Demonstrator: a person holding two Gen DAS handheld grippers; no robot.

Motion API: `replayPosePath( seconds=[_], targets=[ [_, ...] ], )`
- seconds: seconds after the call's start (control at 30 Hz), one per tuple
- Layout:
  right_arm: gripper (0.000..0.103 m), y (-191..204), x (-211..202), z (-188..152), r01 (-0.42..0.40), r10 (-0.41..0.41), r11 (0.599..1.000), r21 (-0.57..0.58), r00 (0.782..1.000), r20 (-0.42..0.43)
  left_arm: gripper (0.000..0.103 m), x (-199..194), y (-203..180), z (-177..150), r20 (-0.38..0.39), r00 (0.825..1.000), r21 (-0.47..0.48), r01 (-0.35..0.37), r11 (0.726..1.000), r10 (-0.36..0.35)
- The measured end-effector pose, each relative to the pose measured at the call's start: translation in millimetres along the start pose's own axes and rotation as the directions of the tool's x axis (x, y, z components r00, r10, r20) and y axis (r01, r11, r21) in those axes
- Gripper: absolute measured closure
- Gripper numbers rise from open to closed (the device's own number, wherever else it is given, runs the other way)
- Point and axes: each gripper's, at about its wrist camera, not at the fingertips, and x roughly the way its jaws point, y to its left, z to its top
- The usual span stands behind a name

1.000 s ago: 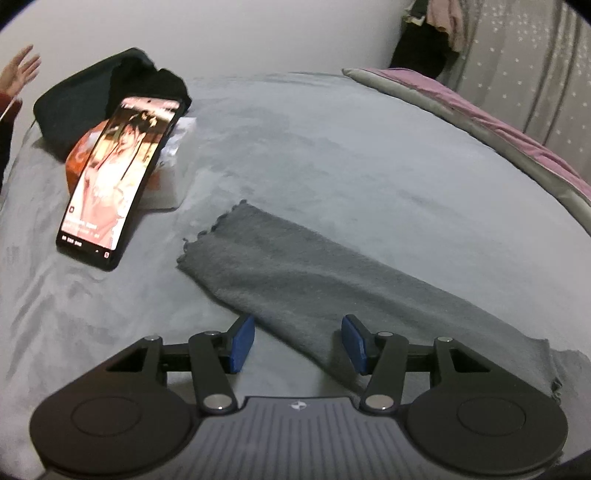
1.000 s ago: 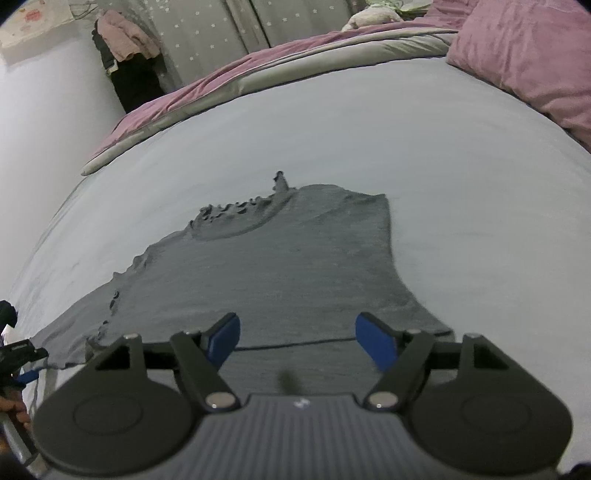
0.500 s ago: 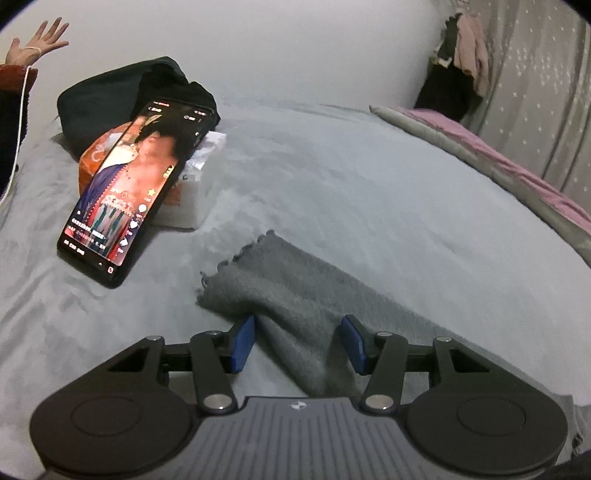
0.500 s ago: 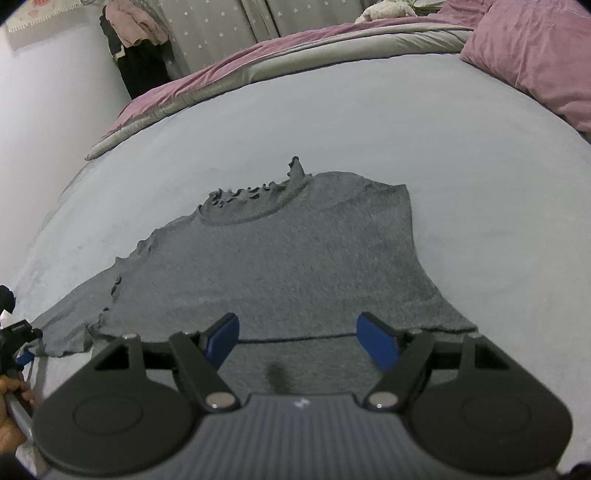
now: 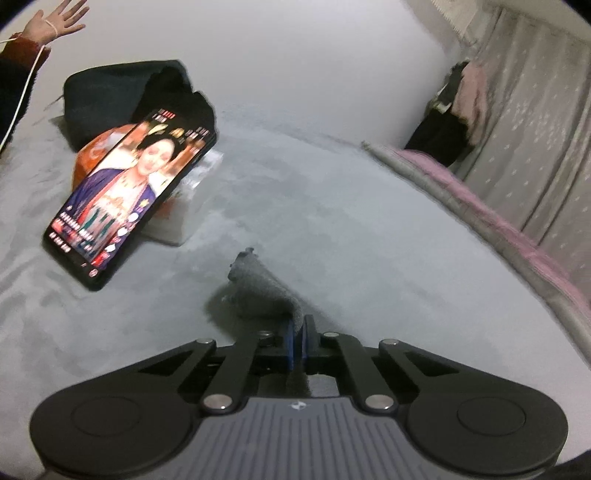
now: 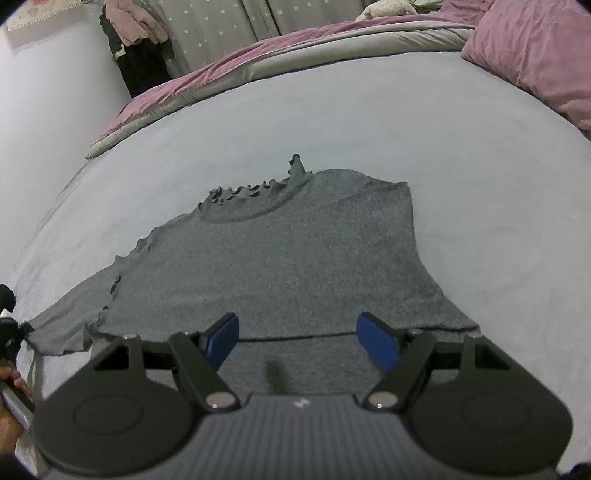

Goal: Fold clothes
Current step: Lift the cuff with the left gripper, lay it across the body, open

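Observation:
A grey knit top [image 6: 295, 258] with a ruffled neckline lies flat on the grey bedsheet [image 6: 332, 122], its right side folded inward and its left sleeve [image 6: 62, 328] stretched out to the left. In the left wrist view that sleeve [image 5: 258, 288] is bunched and lifted off the sheet, with my left gripper [image 5: 298, 332] shut on it. My right gripper [image 6: 301, 339] hovers open over the top's lower hem, nothing between its blue pads [image 6: 376, 347].
A lit phone [image 5: 129, 195] leans on a white box [image 5: 184, 206] beside an orange object and a dark bag [image 5: 125, 96]. A person's raised hand [image 5: 55, 18] shows at far left. A pink pillow [image 6: 535, 55], folded duvet and curtains lie beyond.
My left gripper has closed on the sleeve end and raised it, bunching the fabric. The right gripper has stayed open over the hem, edging slightly back.

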Motion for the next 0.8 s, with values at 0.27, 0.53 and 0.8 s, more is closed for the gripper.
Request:
replayPosePath(
  seconds=[0.27,0.53,0.8],
  targets=[
    [0.029,2.7,-3.5,0.8,-0.015,0.015,1.000,0.002,1.000,0.008,0.101,-24.2,-22.5,11.8,0.036,0.981,-0.057,0.191,0.980,-0.189],
    [0.029,3.4,-10.9,2.7,-0.035,0.035,0.999,0.015,0.999,0.024,0.101,-47.8,-55.4,4.1,0.036,0.941,-0.043,0.338,0.940,-0.337],
    [0.028,6.5,-14.8,3.6,-0.067,0.066,0.997,0.028,0.997,0.032,0.101,-70.6,-89.0,-9.9,0.001,0.883,-0.020,0.469,0.883,-0.470]
  ],
)
